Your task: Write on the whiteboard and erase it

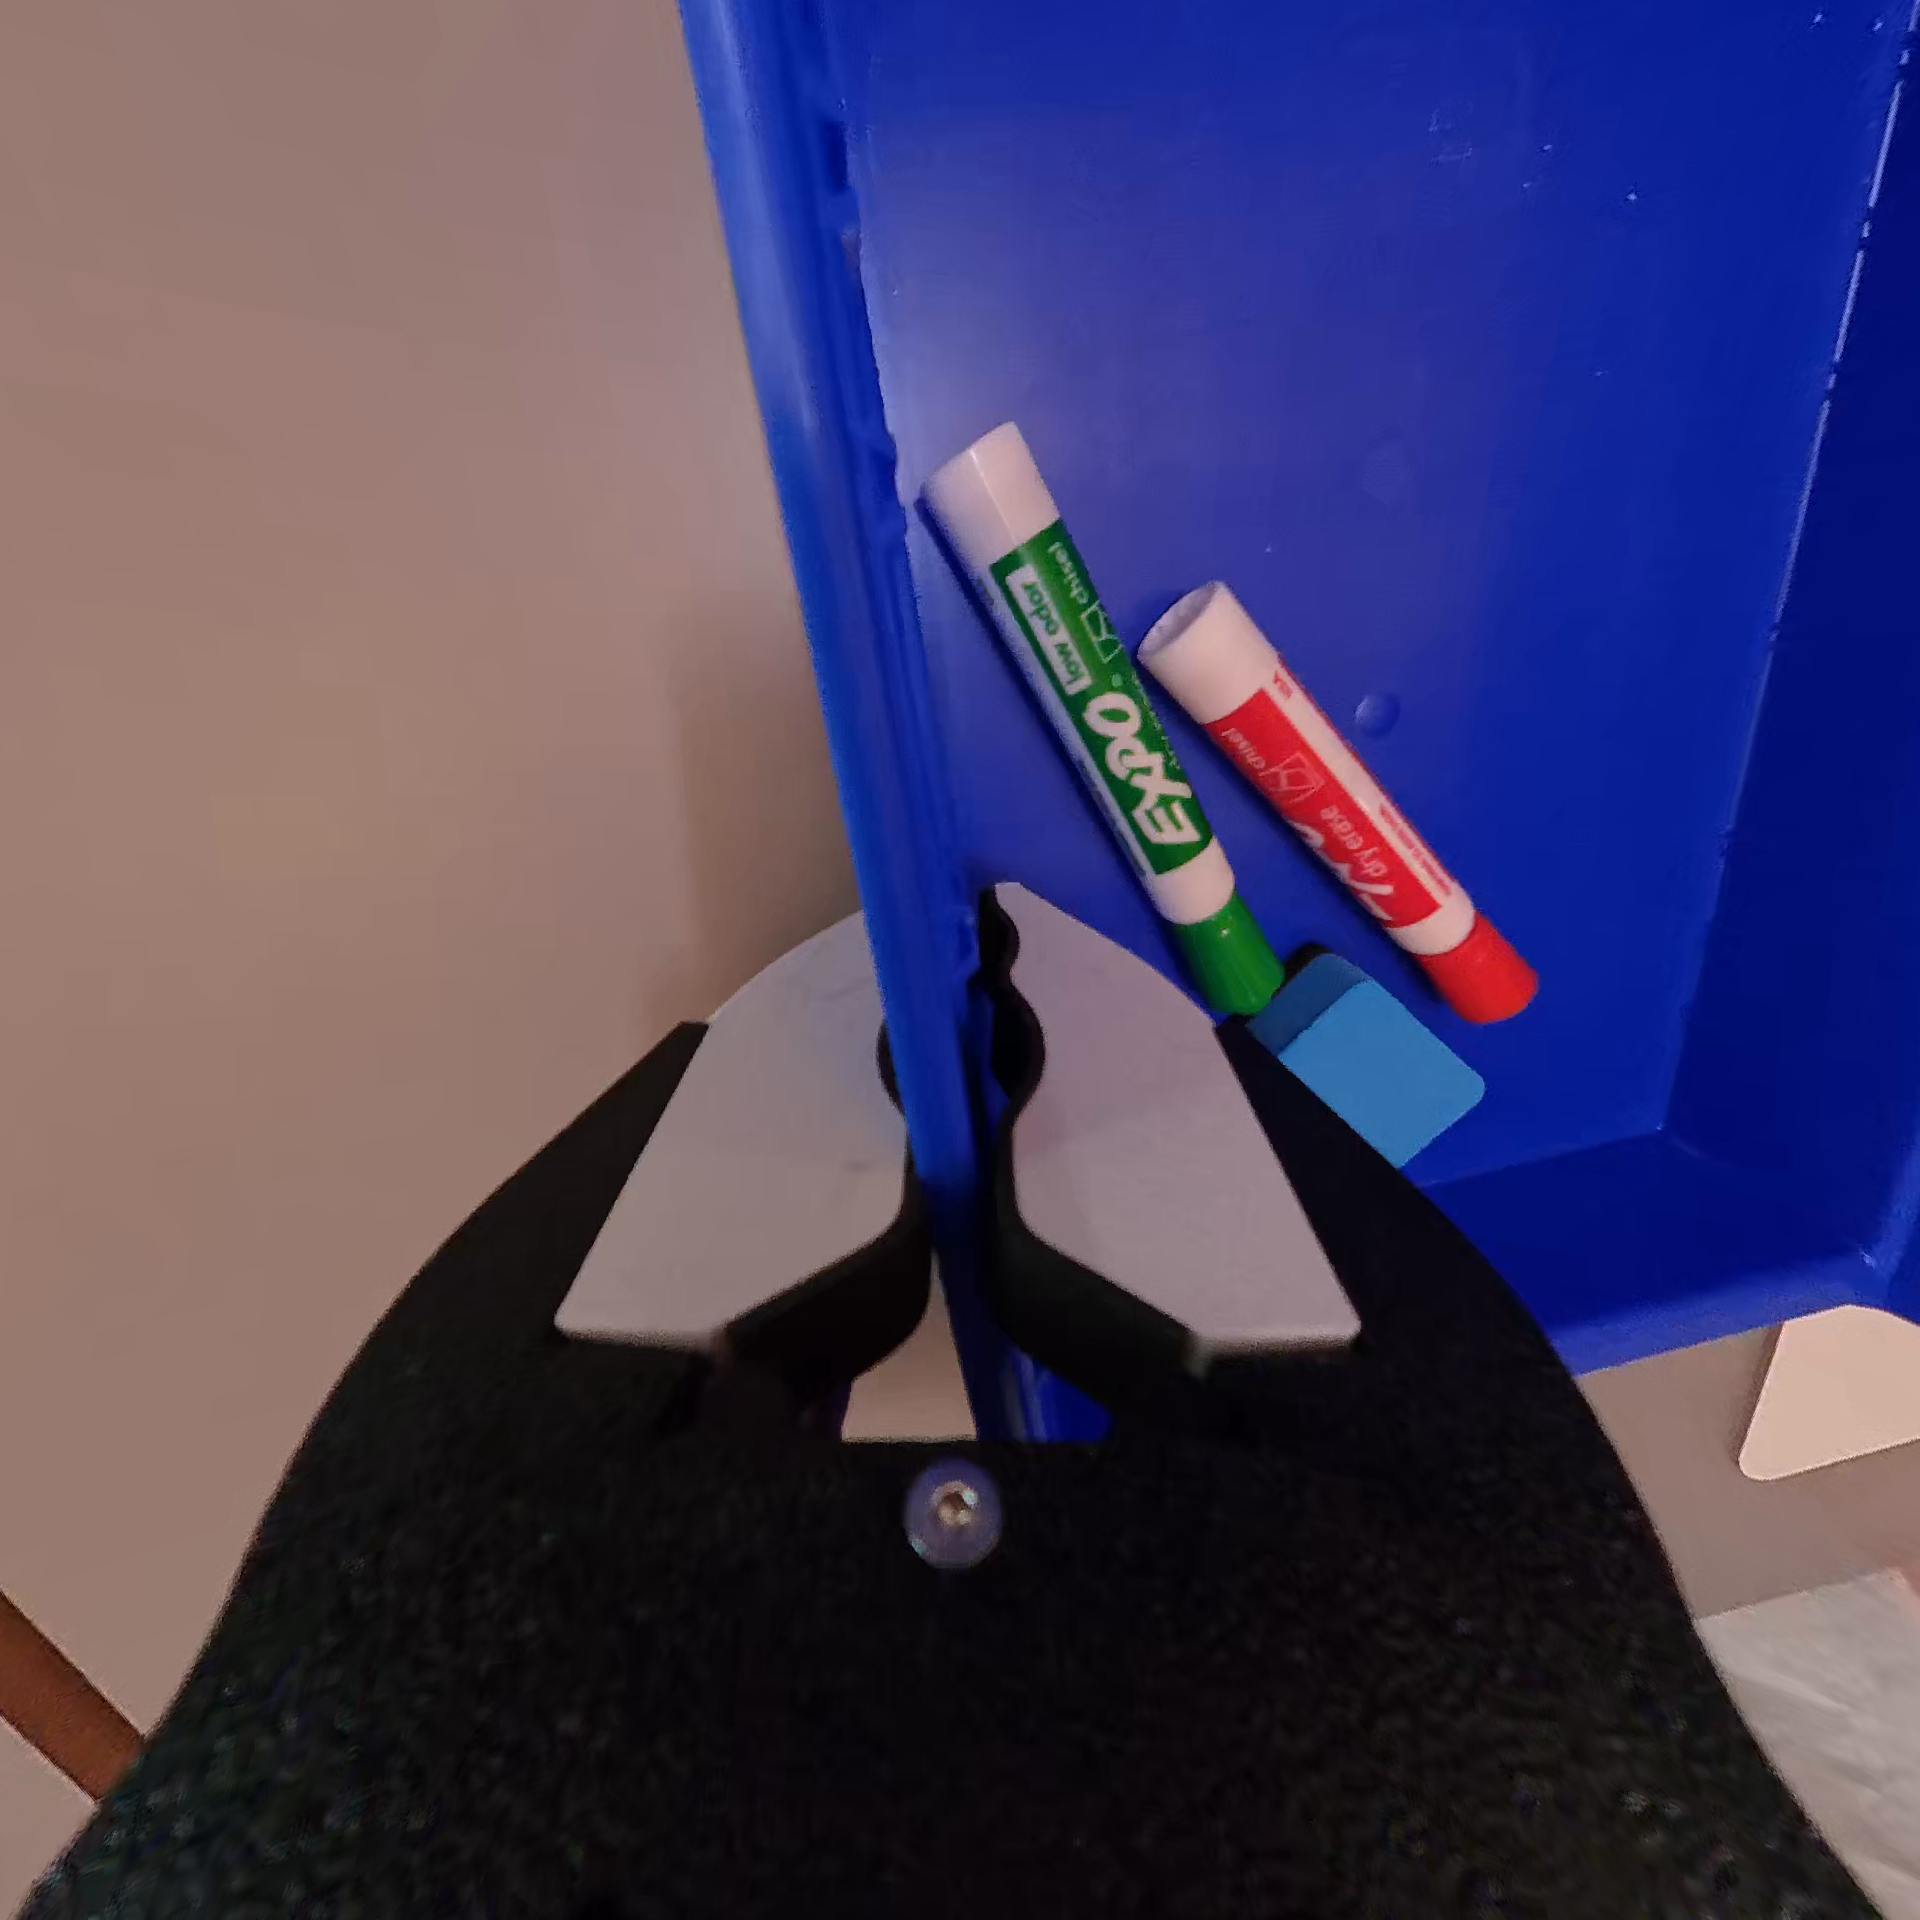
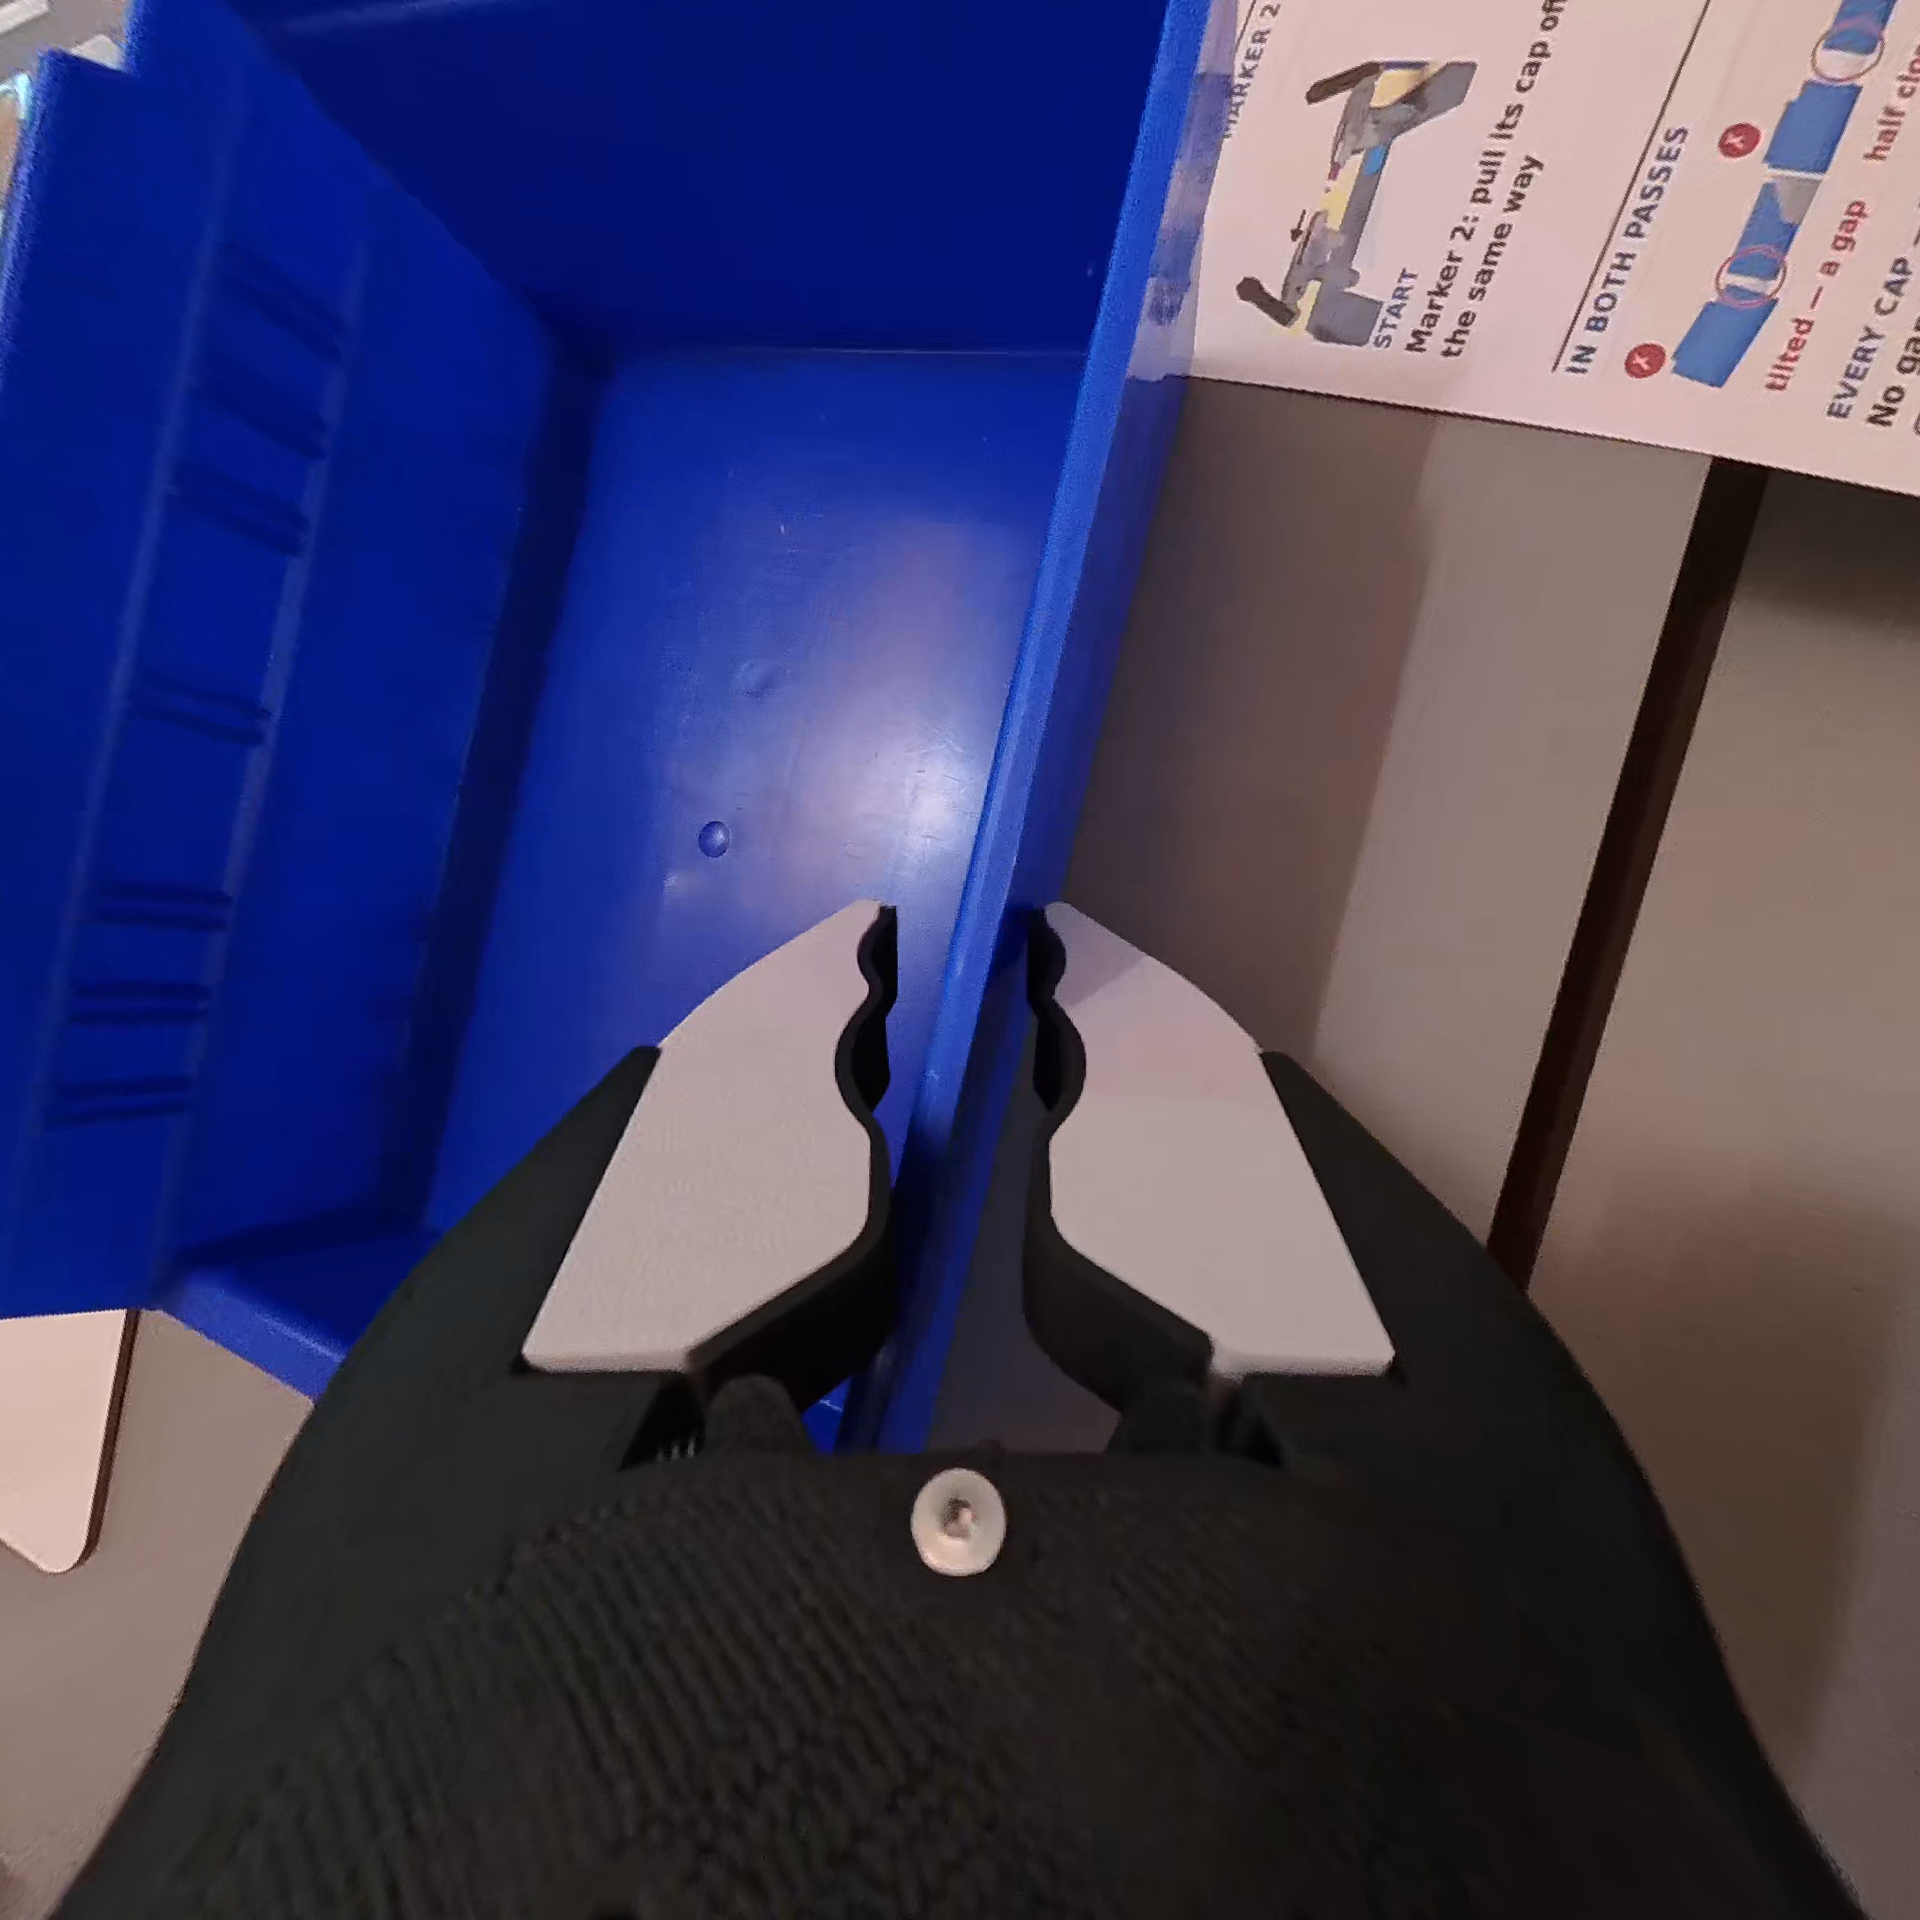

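Observation:
A blue plastic bin holds a green marker, a red marker and a small blue eraser, all lying against its left end. My left gripper is shut on the bin's left wall, one finger inside and one outside. In the right wrist view the bin's floor is bare. My right gripper straddles the bin's right wall and is closed on it. A white rounded board corner sticks out from under the bin; it also shows in the right wrist view.
A printed instruction sheet lies beside the bin at the upper right. A dark seam runs across the grey tabletop. A crinkled white sheet lies at the lower right of the left wrist view. A brown wooden edge shows at the lower left.

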Available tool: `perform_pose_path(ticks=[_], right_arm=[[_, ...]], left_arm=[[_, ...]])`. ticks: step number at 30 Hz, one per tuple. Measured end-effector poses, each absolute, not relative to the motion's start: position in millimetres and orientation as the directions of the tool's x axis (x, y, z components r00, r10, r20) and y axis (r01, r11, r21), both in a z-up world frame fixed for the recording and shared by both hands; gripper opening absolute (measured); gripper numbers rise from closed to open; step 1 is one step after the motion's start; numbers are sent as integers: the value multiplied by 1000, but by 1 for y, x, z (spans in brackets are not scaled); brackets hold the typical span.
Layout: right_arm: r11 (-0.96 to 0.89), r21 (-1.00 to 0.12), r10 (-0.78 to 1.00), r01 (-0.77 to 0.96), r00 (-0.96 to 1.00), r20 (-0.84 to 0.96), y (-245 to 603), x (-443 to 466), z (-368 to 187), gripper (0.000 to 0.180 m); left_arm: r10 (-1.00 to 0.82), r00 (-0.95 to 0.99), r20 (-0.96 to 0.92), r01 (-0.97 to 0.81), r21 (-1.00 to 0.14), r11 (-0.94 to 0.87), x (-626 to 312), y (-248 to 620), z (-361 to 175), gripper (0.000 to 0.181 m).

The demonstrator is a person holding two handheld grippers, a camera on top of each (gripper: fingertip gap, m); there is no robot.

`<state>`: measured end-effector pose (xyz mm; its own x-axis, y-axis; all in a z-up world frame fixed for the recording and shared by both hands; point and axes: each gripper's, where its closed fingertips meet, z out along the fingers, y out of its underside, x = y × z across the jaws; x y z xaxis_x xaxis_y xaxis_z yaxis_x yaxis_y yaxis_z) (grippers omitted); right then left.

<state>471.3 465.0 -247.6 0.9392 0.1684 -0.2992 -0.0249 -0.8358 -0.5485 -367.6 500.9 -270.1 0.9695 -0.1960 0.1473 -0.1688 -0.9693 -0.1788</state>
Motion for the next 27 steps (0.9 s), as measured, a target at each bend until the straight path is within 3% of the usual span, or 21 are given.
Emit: perform_pose_path(ticks=[4,7,12,15,19,21,23,27], right_arm=[[-796,-603,193,-49,924,-331,466,470,-238,40],[-704,-709,223,-42,935,-277,467,473,-209,52],[-517,-843,171,150,983,71,457,487,-150,64],[-371,-881,91,293,956,279,449,483,-105,82],[-38,-948,115,317,943,311,437,435,-49,97],[72,-971,165,228,957,238,432,410,-35,102],[66,-986,240,154,957,165,429,385,-38,118],[161,-978,312,130,934,175,412,334,-35,118]], left_arm=[[-213,966,145,-181,-206,-962,-365,502,-269,8],[-230,965,126,-181,-314,-932,-365,512,-261,21],[-284,959,-22,-259,-483,-836,-372,530,-230,29],[-286,933,-218,-358,-493,-793,-387,533,-212,35],[-253,907,-335,-402,-515,-757,-385,534,-180,51],[-283,900,-331,-423,-513,-747,-369,532,-172,61],[-314,891,-327,-439,-451,-777,-355,525,-173,61],[-346,928,-140,-373,-325,-869,-311,508,-196,57]])
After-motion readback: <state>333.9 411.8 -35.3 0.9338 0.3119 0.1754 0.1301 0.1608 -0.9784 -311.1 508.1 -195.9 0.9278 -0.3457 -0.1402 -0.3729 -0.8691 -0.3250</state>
